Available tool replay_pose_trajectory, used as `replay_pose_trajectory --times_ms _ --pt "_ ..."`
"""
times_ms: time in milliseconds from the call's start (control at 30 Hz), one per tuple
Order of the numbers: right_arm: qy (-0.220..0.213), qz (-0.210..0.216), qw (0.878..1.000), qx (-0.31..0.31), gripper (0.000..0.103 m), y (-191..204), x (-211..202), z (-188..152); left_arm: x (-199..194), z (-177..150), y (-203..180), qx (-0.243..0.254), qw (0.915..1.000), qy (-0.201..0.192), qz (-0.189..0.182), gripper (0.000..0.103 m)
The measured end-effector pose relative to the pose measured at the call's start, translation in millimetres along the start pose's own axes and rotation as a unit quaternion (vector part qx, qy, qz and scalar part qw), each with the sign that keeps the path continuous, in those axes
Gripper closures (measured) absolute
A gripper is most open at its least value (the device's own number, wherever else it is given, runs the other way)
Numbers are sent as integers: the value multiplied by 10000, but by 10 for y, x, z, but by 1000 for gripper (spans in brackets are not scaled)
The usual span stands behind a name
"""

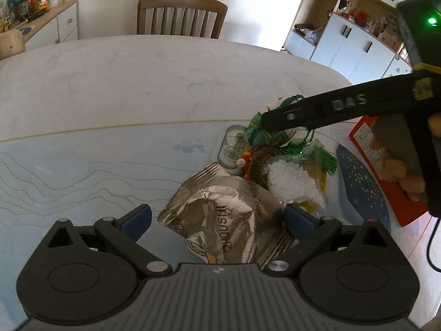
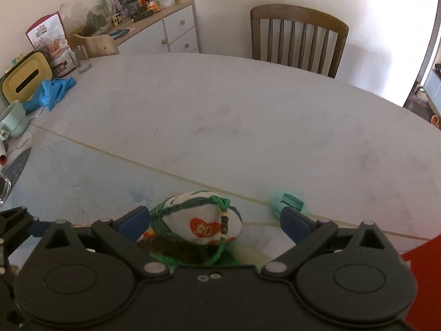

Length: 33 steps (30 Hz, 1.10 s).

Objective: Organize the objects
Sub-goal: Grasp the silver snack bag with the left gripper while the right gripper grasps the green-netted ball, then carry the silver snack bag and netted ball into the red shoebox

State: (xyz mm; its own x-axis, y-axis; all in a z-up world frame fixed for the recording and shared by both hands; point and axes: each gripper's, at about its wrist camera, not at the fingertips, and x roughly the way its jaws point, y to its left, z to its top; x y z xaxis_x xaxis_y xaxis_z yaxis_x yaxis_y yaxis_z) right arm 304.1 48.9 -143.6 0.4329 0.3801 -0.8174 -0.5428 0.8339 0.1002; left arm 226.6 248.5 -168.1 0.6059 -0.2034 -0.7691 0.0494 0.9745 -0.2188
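My left gripper [image 1: 217, 220] is open low over the table mat, and a crumpled silver foil packet [image 1: 220, 215] lies between its blue pads, against the right one. Just beyond is a pile: a clear plastic case [image 1: 231, 149], a white fluffy lump [image 1: 292, 182], a green tassel [image 1: 326, 158] and a white-and-green corded sachet [image 1: 259, 129]. My right gripper [image 1: 271, 122] reaches in from the right over that sachet. In the right wrist view the right gripper [image 2: 216, 220] is open, with the sachet [image 2: 209, 220], marked with an orange heart, between its fingers. A blurred teal object [image 2: 286, 202] sits by the right finger.
A red box [image 1: 391, 190] and a dark speckled mat [image 1: 358, 176] lie to the right. At the table's far left stand a yellow tissue box [image 2: 24, 80], blue gloves [image 2: 55, 91], a mint cup [image 2: 12, 121] and a glass [image 2: 82, 58]. A wooden chair [image 2: 297, 38] stands behind the table.
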Motion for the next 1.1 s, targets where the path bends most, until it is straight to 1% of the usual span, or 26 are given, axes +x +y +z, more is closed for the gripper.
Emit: replay_pose_trajectory --times_ms 133,167,200,333,400,433,533,633,733,800,867,1100 --pt "103 57 9999 116 4 11 97 -5 -11 -12 -11 -10 10000 -73 -19 2" --pt "118 67 9998 112 5 22 108 -13 -13 -14 -13 -10 10000 -85 -28 5" --pt "130 73 9999 88 7 37 121 -14 -15 -15 -14 -9 10000 -88 -40 6" --pt "210 105 9997 -14 14 82 153 -20 -30 -23 -38 37 9999 -132 -102 15" --pt "233 129 9996 -54 22 105 154 -24 -38 -26 -54 66 9998 -150 -110 18" --pt "233 132 9996 -75 23 116 149 -29 -46 -28 -60 83 9998 -166 -118 20" --pt "220 110 9997 -97 25 135 118 -34 -61 -26 -59 104 9997 -150 -132 22" --pt "186 74 9998 -99 28 137 69 -37 -77 -19 -44 66 9997 -153 -152 27" --pt "120 44 9998 -147 31 150 16 -32 -95 2 -57 103 9997 -167 -129 35" --pt "52 48 9998 -172 33 159 -45 -41 -109 11 -71 131 9997 -178 -112 39" --pt "-26 7 9998 -209 33 173 -116 -42 -126 19 -66 106 9997 -194 -128 43" --pt "-272 -33 9994 -213 33 149 -478 -69 -226 41 -80 16 9997 -238 -94 53"
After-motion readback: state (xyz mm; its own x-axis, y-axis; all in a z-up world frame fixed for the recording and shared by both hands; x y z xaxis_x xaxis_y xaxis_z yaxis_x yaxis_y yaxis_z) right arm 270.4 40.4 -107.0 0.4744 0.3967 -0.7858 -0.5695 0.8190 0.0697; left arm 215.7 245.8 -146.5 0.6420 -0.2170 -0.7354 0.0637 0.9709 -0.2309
